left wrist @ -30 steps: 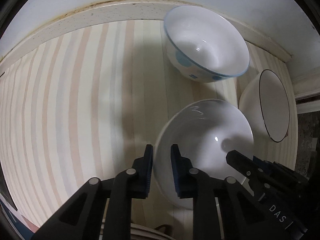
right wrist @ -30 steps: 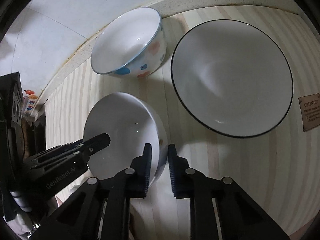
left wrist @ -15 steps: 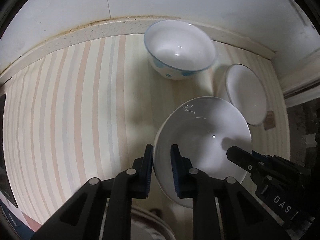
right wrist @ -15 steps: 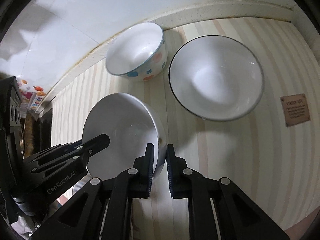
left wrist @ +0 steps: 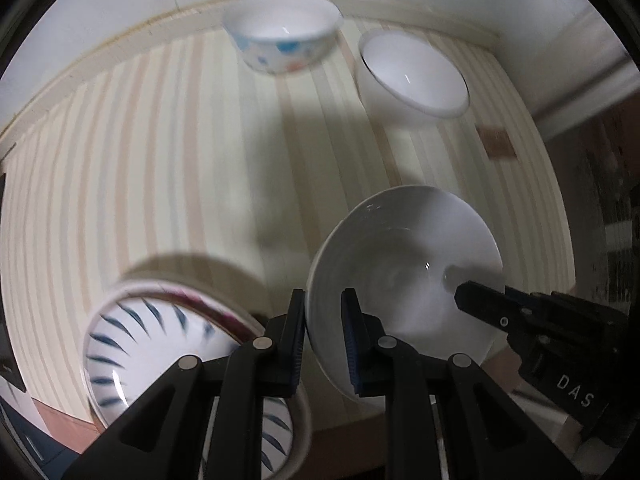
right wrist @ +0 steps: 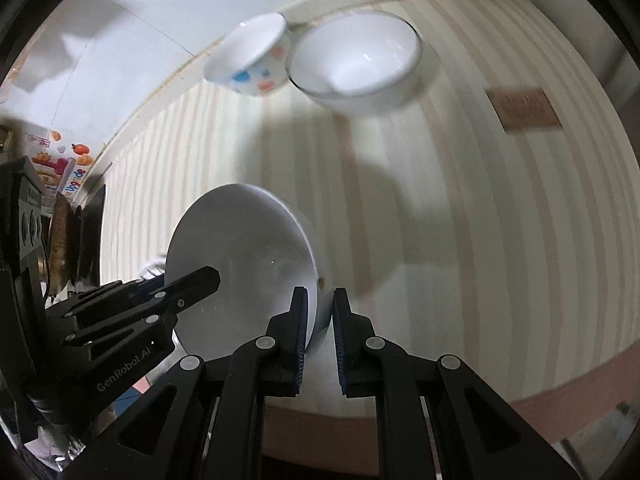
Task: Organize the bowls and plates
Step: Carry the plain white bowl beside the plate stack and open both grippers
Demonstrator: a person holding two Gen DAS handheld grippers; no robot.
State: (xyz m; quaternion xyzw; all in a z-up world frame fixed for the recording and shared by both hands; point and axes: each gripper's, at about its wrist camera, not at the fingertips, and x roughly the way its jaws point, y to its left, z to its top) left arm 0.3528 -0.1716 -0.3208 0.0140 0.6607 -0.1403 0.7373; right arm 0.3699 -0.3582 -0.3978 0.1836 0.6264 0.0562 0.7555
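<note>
Both grippers hold one plain white bowl (left wrist: 404, 280) by opposite rims, lifted above the striped table. My left gripper (left wrist: 323, 336) is shut on its left rim; my right gripper (right wrist: 319, 332) is shut on its right rim, the bowl (right wrist: 240, 248) showing to the left. Each gripper appears in the other's view, the right one (left wrist: 472, 300) and the left one (right wrist: 200, 280). A white bowl with blue and red dots (left wrist: 282, 38) and a dark-rimmed white bowl (left wrist: 412, 76) stand at the far edge by the wall. A blue-striped bowl (left wrist: 160, 352) sits below my left gripper.
The striped table (left wrist: 160, 160) ends at a white wall behind. A small brown label (right wrist: 524, 108) lies on the table at the right. A dark appliance and a colourful package (right wrist: 56, 168) stand at the left. The table's front edge runs just under the grippers.
Both grippers have lifted the white bowl and pulled back toward the table's front edge. The two far bowls look smaller, and the blue-striped bowl has come into the left wrist view.
</note>
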